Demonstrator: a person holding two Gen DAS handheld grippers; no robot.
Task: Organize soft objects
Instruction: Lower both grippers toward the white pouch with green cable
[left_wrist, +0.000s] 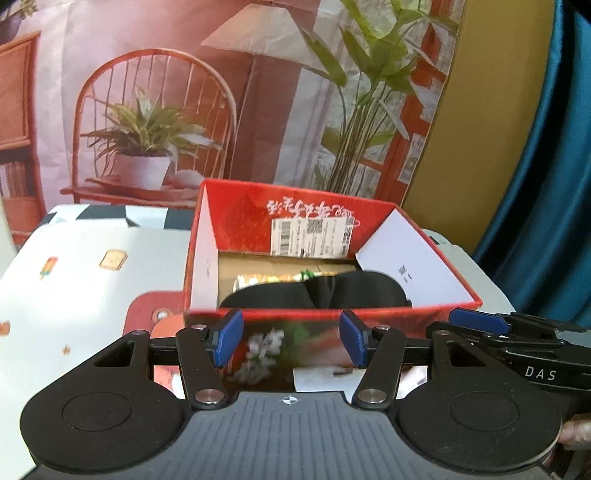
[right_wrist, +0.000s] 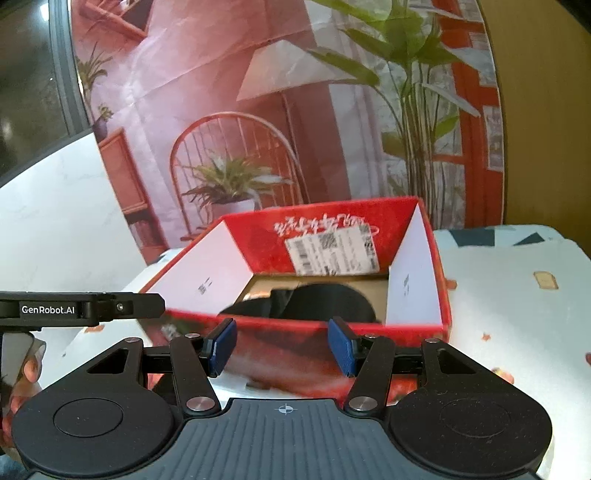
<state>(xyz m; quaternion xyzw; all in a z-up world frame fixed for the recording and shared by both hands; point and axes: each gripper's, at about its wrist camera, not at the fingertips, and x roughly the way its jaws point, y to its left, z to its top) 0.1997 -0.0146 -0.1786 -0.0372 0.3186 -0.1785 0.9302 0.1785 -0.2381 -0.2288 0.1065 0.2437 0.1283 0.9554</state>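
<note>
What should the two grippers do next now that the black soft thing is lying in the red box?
Probably draw both back from the red box and look for another soft item. The left gripper and right gripper are open and empty, just outside the near wall, and the black soft thing lies inside, apparently untouched.

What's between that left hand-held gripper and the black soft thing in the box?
Only the red box's near wall separates the open left hand-held gripper from the black fabric item, shown in the left wrist view.
</note>
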